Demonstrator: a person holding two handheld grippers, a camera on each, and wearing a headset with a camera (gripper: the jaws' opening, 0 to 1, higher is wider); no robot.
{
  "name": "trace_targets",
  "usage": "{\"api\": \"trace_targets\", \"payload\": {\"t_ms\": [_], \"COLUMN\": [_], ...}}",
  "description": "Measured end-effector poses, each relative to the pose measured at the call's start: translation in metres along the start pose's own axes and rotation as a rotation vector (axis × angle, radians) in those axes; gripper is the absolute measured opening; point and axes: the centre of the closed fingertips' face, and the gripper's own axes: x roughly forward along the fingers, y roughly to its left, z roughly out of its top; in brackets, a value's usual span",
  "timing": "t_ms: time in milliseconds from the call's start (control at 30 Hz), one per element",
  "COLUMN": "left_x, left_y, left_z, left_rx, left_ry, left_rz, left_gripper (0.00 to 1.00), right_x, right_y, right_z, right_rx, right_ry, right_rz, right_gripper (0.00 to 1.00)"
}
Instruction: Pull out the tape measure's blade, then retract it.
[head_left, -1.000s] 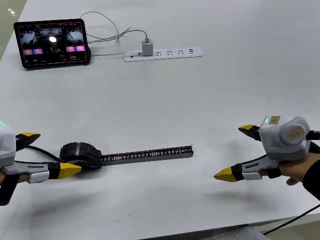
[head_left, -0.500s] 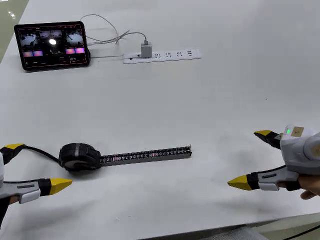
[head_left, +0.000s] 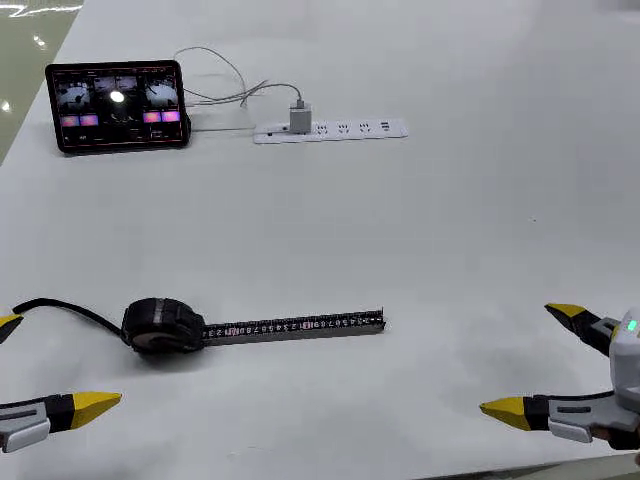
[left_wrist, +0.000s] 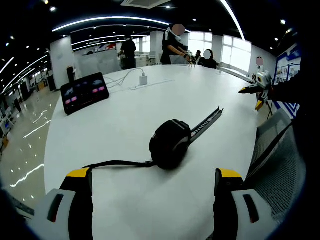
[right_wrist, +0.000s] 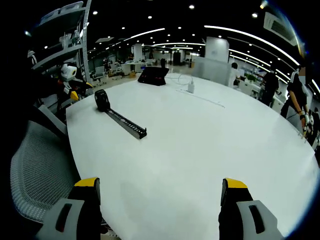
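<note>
Status: tape measure case (head_left: 160, 325) sits on the white table (head_left: 420, 220). Blade (head_left: 295, 326) is already partway out of it, lying flat and straight, running from the case toward my right gripper (head_left: 530, 360). Wrist strap (head_left: 70, 309) trails off the opposite side of the case.

Left gripper (head_left: 55, 363): jaws wide, empty, near the case on the strap side, not touching. In the left gripper view the case is dead ahead between the jaws.

Right gripper: jaws wide, empty, well beyond the blade tip (head_left: 380, 320) as seen from the case.

My read: pull-out looks done, retract is the step in hand. Next I'd close left on the case to pin it, then bring right to the tip and feed the blade back. Can't make out a lock button on the case from here, so I can't tell whether it needs releasing first.
</note>
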Motion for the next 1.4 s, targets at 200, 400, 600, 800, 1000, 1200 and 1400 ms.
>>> {"api": "trace_targets", "payload": {"t_ms": [200,400,600,800,1000,1200,1400], "left_x": [0.003,0.001,0.007,0.007,0.006,0.007,0.013], "left_y": [-0.009,-0.013,-0.018,-0.019,-0.017,-0.018,-0.02], "left_z": [-0.014,-0.02,-0.02,-0.016,-0.017,-0.011,0.0], "left_rx": [0.004,0.001,-0.01,-0.016,-0.009,-0.026,-0.034], "left_ry": [0.018,0.025,0.03,0.018,0.02,0.018,0.017], "left_rz": [-0.022,-0.026,-0.031,-0.033,-0.024,-0.024,-0.018], "left_gripper": [0.99,0.99,0.99,0.99,0.99,0.99,0.99], "right_x": [-0.006,-0.009,-0.006,-0.007,-0.011,-0.016,-0.016], "right_y": [0.002,-0.003,-0.001,-0.002,-0.001,0.0,-0.005], "right_z": [-0.011,-0.019,-0.025,-0.022,-0.03,-0.034,-0.028], "right_rx": [-0.001,0.008,0.011,0.01,0.013,0.027,0.02], "right_ry": [0.015,0.022,0.037,0.029,0.046,0.064,0.074], "right_rz": [-0.007,-0.014,-0.008,-0.007,-0.013,-0.022,-0.024], "right_gripper": [0.99,0.99,0.99,0.99,0.99,0.99,0.99]}}
